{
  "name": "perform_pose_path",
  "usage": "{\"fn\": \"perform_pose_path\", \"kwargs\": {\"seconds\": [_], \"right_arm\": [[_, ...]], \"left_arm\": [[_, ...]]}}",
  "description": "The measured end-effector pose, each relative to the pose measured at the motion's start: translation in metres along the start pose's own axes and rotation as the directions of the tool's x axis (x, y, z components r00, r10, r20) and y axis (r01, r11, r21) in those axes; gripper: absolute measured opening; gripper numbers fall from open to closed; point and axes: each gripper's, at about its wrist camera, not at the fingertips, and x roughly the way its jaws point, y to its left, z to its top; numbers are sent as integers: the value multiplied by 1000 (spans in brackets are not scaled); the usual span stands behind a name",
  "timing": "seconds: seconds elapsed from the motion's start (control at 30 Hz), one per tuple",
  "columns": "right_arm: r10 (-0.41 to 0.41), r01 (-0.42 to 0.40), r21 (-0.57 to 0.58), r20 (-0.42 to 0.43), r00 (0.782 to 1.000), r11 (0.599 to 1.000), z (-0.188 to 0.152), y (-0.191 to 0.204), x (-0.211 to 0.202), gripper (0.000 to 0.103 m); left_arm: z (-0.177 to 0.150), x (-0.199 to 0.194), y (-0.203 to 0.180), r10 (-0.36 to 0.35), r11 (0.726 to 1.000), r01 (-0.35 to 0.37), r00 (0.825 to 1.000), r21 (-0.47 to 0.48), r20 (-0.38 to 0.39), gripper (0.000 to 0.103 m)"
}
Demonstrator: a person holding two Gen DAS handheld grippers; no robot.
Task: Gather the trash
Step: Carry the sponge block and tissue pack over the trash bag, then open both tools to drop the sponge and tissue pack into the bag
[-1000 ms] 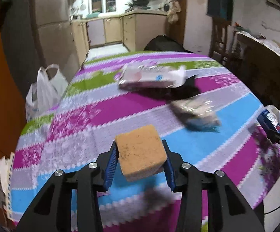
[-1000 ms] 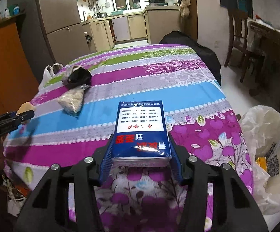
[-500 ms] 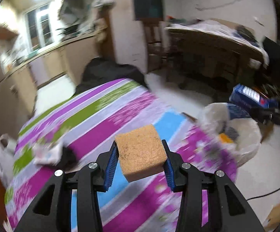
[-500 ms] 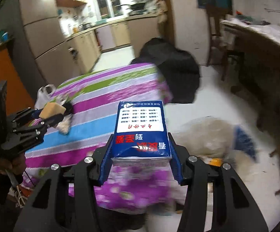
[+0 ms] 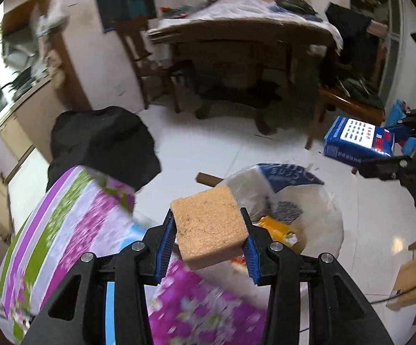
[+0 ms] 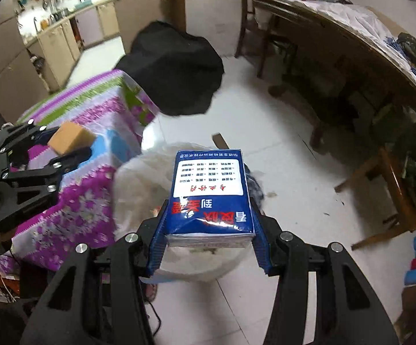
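Below both grippers, a white bag (image 6: 139,178) is sitting open, holding orange wrappers (image 5: 277,228).
Left gripper (image 5: 208,240) is clamping a sponge (image 5: 209,227); right gripper (image 6: 208,230) is clamping a blue packet (image 6: 208,195).

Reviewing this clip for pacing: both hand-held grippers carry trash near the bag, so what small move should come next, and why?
Probably open the right hand-held gripper: its blue packet hangs over the open white trash bag, while the left hand-held gripper with its sponge sits nearer the table edge.
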Motion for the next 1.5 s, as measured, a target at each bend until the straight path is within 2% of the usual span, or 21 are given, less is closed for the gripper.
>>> {"fn": "perform_pose_path", "kwargs": {"seconds": [0.17,0.43,0.67,1.5], "right_arm": [[-18,17,-18,-16,1000,1000,1,-5,6,49],[-10,6,-55,-69,998,998,4,-2,30,49],[-15,7,-87,-90,996,996,10,2,37,49],[-37,21,-130,-122,992,991,15,8,51,49]], "left_arm": [[16,39,-26,1,1000,1,999,31,-35,44],[-1,73,-41,68,996,-64,996,58,-66,44],[-4,81,-39,87,995,-83,994,57,-66,44],[-5,86,-38,64,997,-62,996,37,-59,44]]}}
